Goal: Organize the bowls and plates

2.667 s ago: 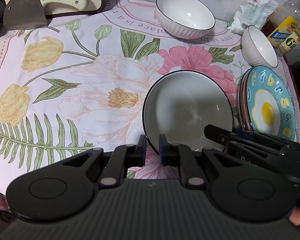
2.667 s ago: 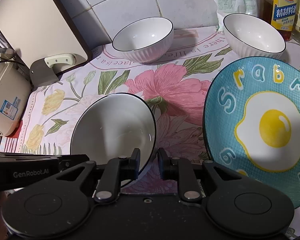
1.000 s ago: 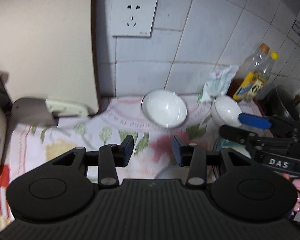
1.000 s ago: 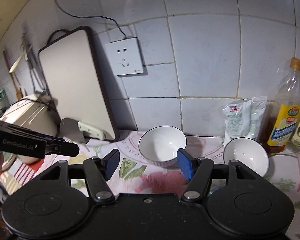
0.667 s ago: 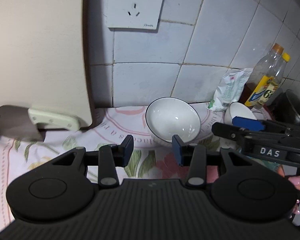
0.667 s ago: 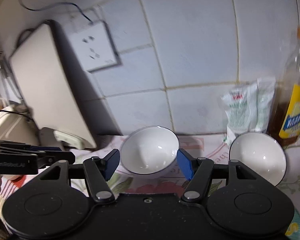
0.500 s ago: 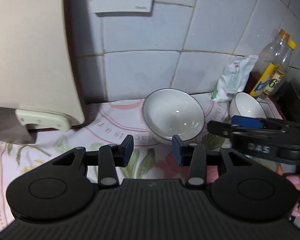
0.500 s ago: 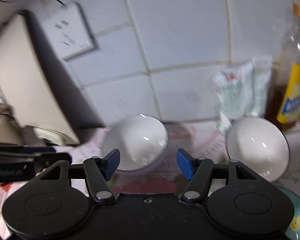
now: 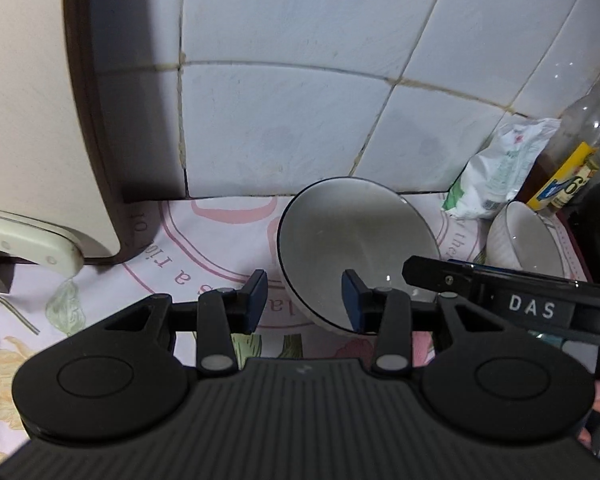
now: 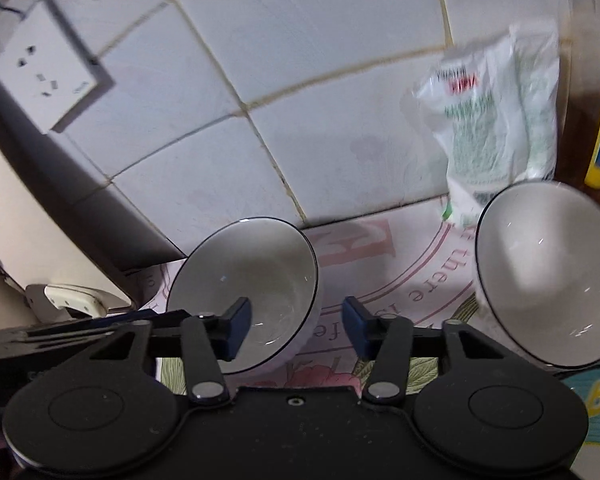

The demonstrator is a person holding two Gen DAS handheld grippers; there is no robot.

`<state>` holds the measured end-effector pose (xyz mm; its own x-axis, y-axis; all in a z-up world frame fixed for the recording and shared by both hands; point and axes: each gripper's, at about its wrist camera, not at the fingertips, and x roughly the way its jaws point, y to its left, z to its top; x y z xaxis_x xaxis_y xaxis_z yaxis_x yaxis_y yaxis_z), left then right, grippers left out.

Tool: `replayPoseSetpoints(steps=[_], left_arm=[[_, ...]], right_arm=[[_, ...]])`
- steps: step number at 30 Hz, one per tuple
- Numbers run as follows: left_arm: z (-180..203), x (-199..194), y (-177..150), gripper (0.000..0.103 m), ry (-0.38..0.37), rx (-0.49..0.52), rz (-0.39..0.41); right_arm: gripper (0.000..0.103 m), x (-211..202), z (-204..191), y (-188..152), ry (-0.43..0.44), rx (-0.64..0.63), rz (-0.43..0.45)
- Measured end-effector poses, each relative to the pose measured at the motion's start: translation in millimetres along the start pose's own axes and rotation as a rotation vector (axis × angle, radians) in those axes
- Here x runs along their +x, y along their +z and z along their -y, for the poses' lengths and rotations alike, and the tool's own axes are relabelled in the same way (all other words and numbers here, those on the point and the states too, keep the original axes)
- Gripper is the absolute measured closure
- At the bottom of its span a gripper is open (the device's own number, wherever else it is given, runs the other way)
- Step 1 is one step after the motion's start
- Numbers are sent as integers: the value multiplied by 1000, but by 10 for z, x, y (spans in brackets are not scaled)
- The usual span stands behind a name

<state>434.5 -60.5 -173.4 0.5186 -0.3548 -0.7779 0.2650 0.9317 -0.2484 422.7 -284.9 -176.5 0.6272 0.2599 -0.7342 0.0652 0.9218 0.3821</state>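
The nearer bowl [image 9: 356,248] stood on the flowered cloth [image 9: 220,252] of the counter, close under the tiled wall [image 9: 284,120], white with a dark rim, mouth up. From the left tool [image 9: 304,300] it lay at about one o'clock, very near: its rim appeared to cross the gap between the blue pads, the right pad showing over the bowl's inside and the left pad outside the wall. The pads did not seem to press on it yet; the jaws stood partly apart and were closing, holding nothing. A round bowl has no long axis, so the judgement was that the grip would turn on the rim passing between the pads.

From the right tool [image 10: 296,322] the same bowl [image 10: 252,280] lay at ten to eleven o'clock, its left pad showing in front of the bowl's inside. Those jaws were also closing, with only cloth between them. The second bowl [image 10: 540,272] lay at two o'clock from this tool, near a white packet [image 10: 496,120] and a bottle [image 10: 596,112].

The left tool looked better placed on the nearer bowl. Room was tight: wall at twelve o'clock, a leaning cutting board [image 9: 28,100] and a knife handle [image 9: 24,240] at nine, the right tool's arm [image 9: 520,300] at three.
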Motion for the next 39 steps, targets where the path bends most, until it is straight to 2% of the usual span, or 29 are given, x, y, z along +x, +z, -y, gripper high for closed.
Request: replayPoseSetpoints(steps=[3, 4, 6, 7, 10, 13, 15, 20, 31, 39], left_arm=[[-28, 39, -4, 76, -31, -46, -17], [-31, 47, -1, 78, -26, -40, -11], [-14, 43, -1, 88, -1, -6, -11], [-21, 48, -2, 88, 0, -9, -19], [-7, 55, -8, 89, 22, -20, -15], [61, 54, -15, 90, 61, -19, -16], [83, 28, -7, 90, 59, -30, -27], [219, -173, -20, 91, 68, -10, -26], [693, -945, -100, 91, 81, 73, -36], [987, -1552, -318, 91, 108, 82, -29]], right_arm=[[64, 105, 8, 24, 4, 29, -35], [72, 129, 11, 29, 6, 36, -44], [76, 162, 3, 36, -14, 36, -49], [81, 183, -11, 38, -24, 38, -54], [82, 204, -9, 53, -25, 67, -67], [84, 194, -59, 68, -59, 47, -78], [85, 160, -89, 70, -83, 36, -86], [85, -100, -68, 74, -62, 39, -86], [85, -942, -113, -40, -34, 31, -109], [85, -1584, -211, -198, -6, 10, -104]])
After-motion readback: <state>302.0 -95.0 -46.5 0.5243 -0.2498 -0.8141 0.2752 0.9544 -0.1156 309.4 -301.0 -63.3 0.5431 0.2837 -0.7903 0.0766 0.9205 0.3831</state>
